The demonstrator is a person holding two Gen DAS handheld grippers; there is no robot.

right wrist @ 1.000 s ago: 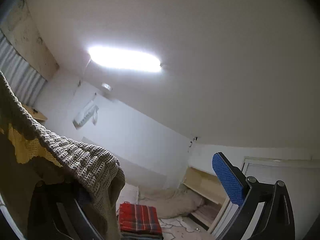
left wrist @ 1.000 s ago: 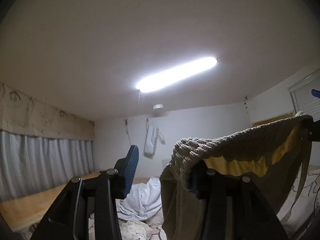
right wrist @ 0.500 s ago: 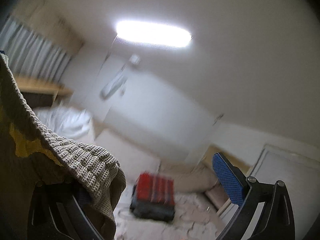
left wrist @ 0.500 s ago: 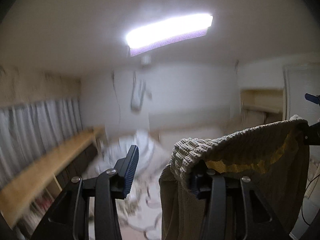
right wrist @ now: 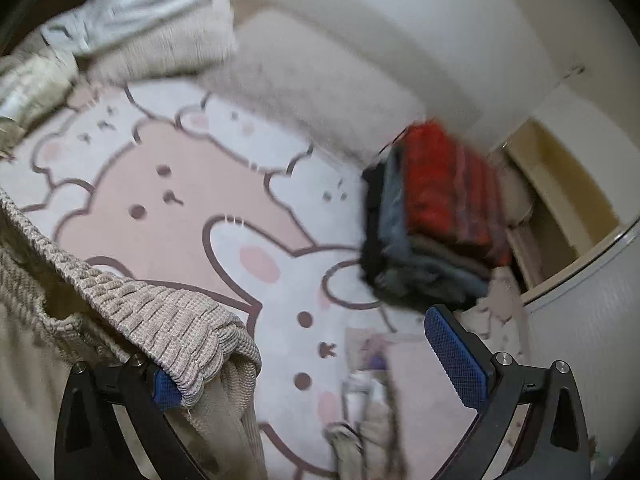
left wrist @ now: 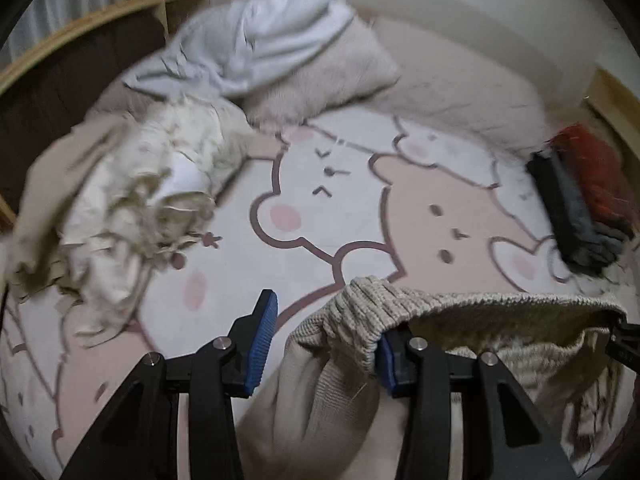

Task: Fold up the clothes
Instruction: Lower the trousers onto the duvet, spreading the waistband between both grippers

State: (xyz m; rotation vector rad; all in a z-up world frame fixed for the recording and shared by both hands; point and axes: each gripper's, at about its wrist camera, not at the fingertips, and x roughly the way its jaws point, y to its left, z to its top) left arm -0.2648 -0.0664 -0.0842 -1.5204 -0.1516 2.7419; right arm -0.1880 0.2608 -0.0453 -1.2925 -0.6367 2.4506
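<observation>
A beige knit garment [left wrist: 460, 312] stretches between my two grippers, low over a bed sheet [left wrist: 340, 200] printed with bears. In the left wrist view its ribbed edge hangs over the right finger of my left gripper [left wrist: 324, 320]. The jaws there are closing, loose cloth sags between them, and the left pad [left wrist: 262, 336] stands apart from the cloth. In the right wrist view the knit garment [right wrist: 160, 312] drapes over the left finger of my right gripper [right wrist: 300, 352]. Those jaws stand wide, and the right pad [right wrist: 452, 344] is bare.
A stack of folded clothes [right wrist: 436, 216] with a red plaid piece on top sits at the right of the bed. A heap of cream clothes [left wrist: 132, 200] lies at the left. A pale quilt [left wrist: 260, 32] and a pillow [left wrist: 332, 76] lie at the head. A wooden ledge [left wrist: 80, 32] runs along the left.
Both views have swung down from the ceiling and lamp to the bed. The knit garment has come down with the grippers and still hangs over the same fingers.
</observation>
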